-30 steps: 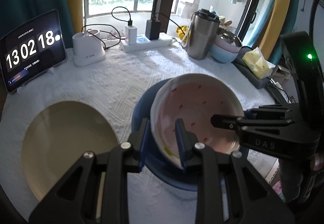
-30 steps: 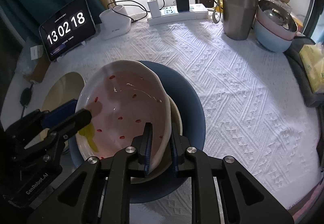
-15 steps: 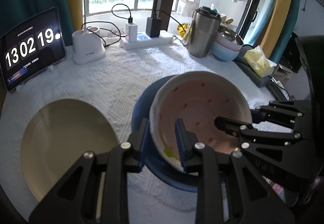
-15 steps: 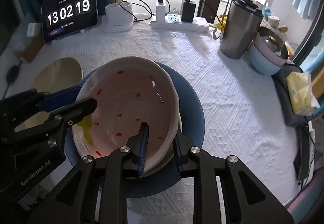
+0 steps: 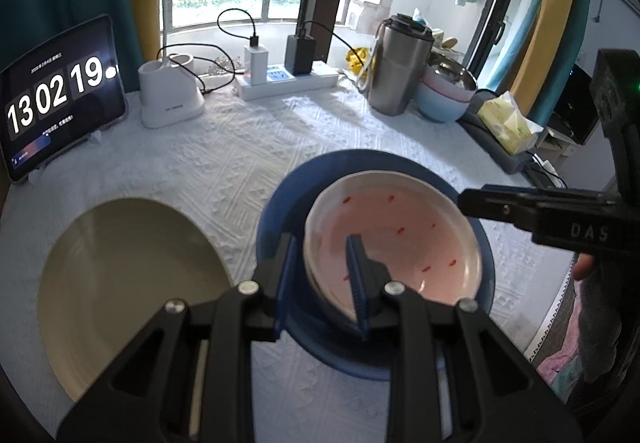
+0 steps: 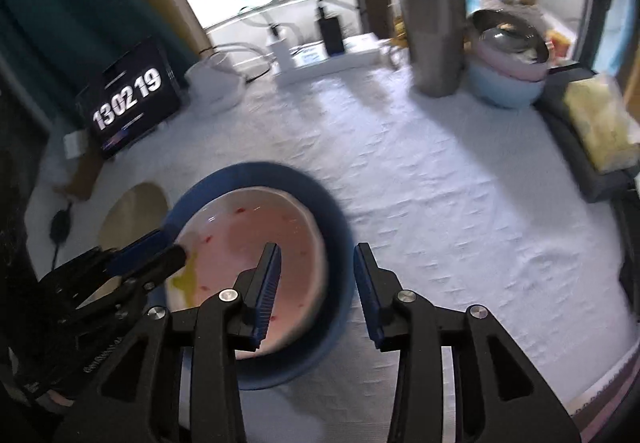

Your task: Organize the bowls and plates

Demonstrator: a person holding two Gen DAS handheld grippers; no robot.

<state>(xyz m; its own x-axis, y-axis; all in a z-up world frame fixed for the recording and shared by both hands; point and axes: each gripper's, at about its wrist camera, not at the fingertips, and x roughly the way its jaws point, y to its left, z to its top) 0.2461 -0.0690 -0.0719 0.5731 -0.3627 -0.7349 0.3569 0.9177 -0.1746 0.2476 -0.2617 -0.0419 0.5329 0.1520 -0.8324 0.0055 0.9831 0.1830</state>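
A pink bowl with red flecks (image 5: 400,239) sits in a blue plate (image 5: 280,215) on the white tablecloth. My left gripper (image 5: 320,275) straddles the bowl's near rim with its pads a little apart, so the grip looks loosened. The same bowl (image 6: 240,251) and blue plate (image 6: 340,243) show in the right wrist view. My right gripper (image 6: 316,291) is open, its left finger over the bowl and its right finger beyond the plate's edge. A beige plate (image 5: 124,283) lies to the left.
At the back stand a tablet clock (image 5: 56,99), a white charger stand (image 5: 172,99), a power strip (image 5: 288,81), a steel tumbler (image 5: 400,71) and stacked bowls (image 5: 444,99). A tissue pack (image 5: 508,123) lies at the right table edge.
Both grippers lowered the pink bowl onto the blue plate. My right gripper opened and let go of the rim and drew back. My left gripper's pads spread apart.
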